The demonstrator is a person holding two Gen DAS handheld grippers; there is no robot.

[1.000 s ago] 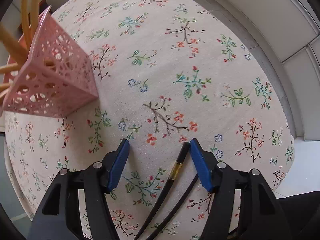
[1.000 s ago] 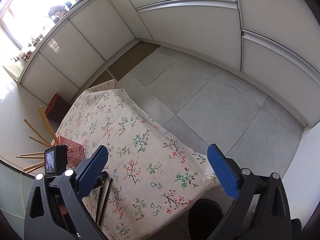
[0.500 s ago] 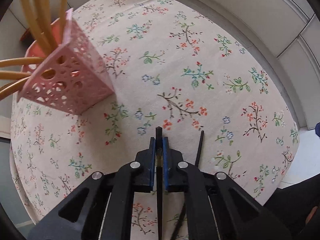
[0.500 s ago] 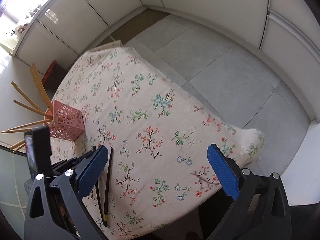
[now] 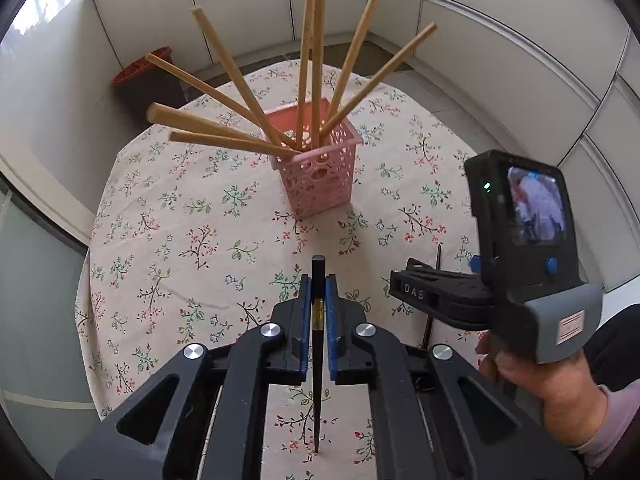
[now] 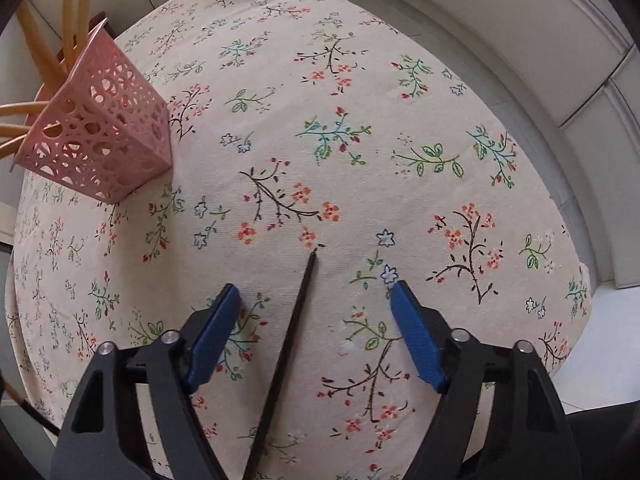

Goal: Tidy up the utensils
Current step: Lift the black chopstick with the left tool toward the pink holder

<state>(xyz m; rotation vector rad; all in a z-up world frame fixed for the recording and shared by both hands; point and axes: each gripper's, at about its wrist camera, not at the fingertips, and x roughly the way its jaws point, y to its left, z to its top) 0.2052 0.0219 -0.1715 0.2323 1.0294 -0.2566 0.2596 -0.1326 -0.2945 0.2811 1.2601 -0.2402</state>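
Black chopstick [image 6: 286, 356] rear end cut off by bottom edge; wooden chopsticks [image 6: 44, 60] tops cropped, right view.

Matt floral cloth [image 6: 360, 100], perforated pink plastic basket [image 5: 320, 184] (8 wooden sticks [image 5: 224, 100]), glossy black chopstick [image 5: 318, 344].

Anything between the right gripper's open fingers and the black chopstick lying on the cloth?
Nothing visible. The second black chopstick lies flat on the tablecloth between the open right gripper fingers. The pink basket sits off to the left.
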